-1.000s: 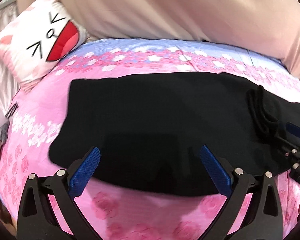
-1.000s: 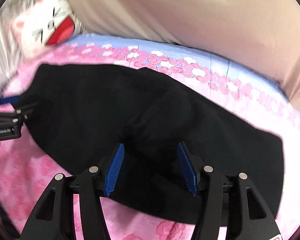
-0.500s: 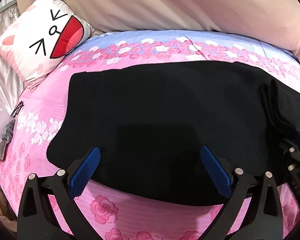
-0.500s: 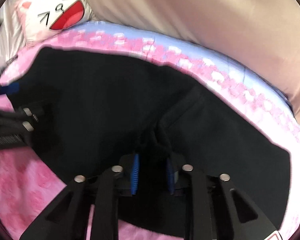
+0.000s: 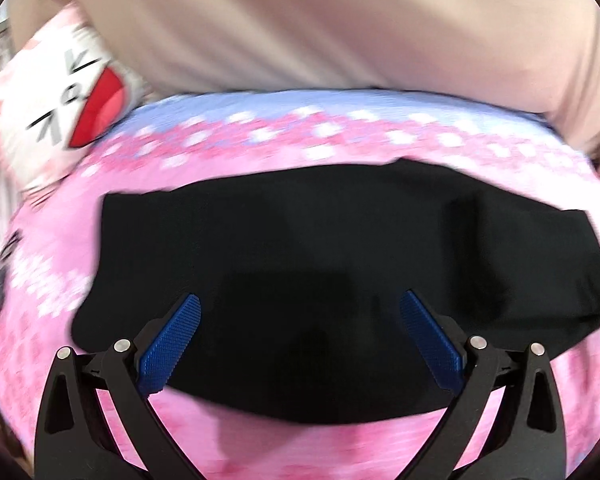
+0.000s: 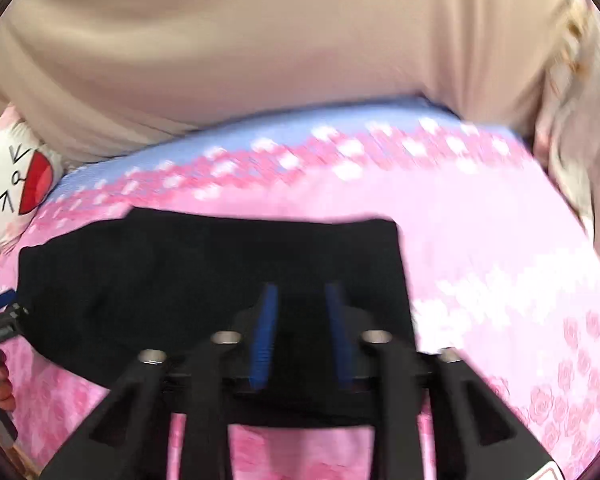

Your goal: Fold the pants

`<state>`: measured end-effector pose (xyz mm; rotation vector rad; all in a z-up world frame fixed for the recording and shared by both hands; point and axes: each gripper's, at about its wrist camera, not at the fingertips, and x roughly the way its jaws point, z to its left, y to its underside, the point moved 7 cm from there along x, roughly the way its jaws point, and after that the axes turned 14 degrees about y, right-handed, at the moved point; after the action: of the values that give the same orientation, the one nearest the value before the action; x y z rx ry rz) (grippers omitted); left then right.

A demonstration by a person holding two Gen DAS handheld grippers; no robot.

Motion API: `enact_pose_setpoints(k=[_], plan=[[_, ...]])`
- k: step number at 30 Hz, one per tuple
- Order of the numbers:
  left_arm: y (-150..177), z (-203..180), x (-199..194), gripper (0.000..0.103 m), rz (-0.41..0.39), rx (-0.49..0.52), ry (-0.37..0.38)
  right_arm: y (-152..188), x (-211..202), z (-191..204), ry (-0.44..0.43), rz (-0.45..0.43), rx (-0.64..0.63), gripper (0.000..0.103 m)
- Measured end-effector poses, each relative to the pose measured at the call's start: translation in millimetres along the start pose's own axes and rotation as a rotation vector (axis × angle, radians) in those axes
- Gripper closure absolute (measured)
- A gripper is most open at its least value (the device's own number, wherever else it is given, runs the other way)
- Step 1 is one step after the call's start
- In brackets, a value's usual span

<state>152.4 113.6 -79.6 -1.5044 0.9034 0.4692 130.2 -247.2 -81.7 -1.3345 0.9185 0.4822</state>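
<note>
Pants (image 5: 340, 248) — black, folded, flat; right gripper (image 6: 302, 304) clenched on cloth, left gripper (image 5: 300, 312) released.

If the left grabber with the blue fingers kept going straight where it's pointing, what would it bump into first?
Most likely the black pants: the left gripper is open and aims down at their middle, with nothing visible between. Under them is the pink bedsheet.

Black pants (image 5: 340, 264) are lying on a pink rose-patterned bedsheet (image 5: 260, 448); a white cat-face pillow (image 5: 52, 112) is showing red.
</note>
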Motion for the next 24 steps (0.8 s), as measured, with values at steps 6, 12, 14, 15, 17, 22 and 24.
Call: enact_pose_setpoints(k=[6,12,14,15,17,22,24], plan=[[3,-56,47,0.005,0.083,0.093,-0.024,13,25,-43,-0.051,0.079,0.167,0.098],[21,-27,48,0.005,0.11,0.04,-0.076,-19,7,42,-0.22,0.018,0.002,0.089],[25,-12,43,0.005,0.116,0.012,-0.107,-26,13,79,-0.276,0.026,-0.051,0.089],[27,-2,37,0.005,0.111,-0.01,-0.123,-28,15,99,-0.289,0.021,-0.085,0.089],[30,12,30,0.005,0.103,-0.039,-0.141,-36,30,141,-0.306,0.029,-0.138,0.089],[38,55,16,0.005,0.104,-0.096,-0.196,-25,53,214,-0.241,0.011,-0.249,0.088],[43,71,14,0.005,0.112,-0.133,-0.189,-20,33,219,-0.206,-0.026,-0.326,0.09]])
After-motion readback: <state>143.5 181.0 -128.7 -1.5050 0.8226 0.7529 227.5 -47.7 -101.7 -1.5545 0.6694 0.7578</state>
